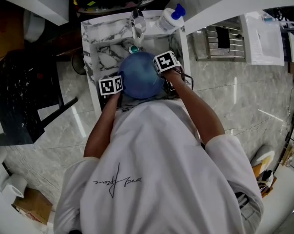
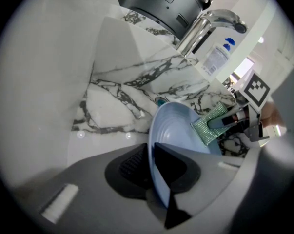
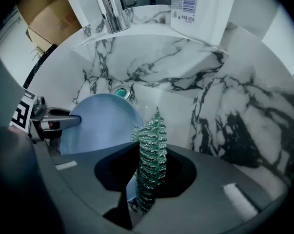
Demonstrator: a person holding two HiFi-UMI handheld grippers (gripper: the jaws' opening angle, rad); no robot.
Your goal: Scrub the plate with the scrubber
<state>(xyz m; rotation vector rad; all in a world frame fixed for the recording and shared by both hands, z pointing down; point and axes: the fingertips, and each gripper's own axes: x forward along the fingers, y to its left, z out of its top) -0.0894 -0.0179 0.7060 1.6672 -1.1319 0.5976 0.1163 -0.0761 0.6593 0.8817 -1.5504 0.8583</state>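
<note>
Over marble sink (image 1: 105,52), L gripper (image 2: 151,152) clamps rim of one blue plate (image 2: 178,130), R gripper (image 3: 149,155) pinches one green mesh scrubber (image 3: 151,135); only left gripper view shows scrubber-plate contact.

**A:** The head view is evenly lit and mostly sharp. The pale floor (image 1: 225,96) carries thin streaks of glare at about three and nine o'clock.

**B:** Its edges bend, though. The white surfaces at twelve and one o'clock curve into arcs.

**A:** Both gripper views sit in a round fisheye frame with black corners. In the left one a patch burns out white near two o'clock, and the sink wall (image 2: 49,82) at nine o'clock looks washed out.

**B:** The jaws at six o'clock are dark and soft. In the right one the scrubber (image 3: 150,150) glints crisply, and the bottle (image 3: 200,4) at twelve is stretched.
</note>
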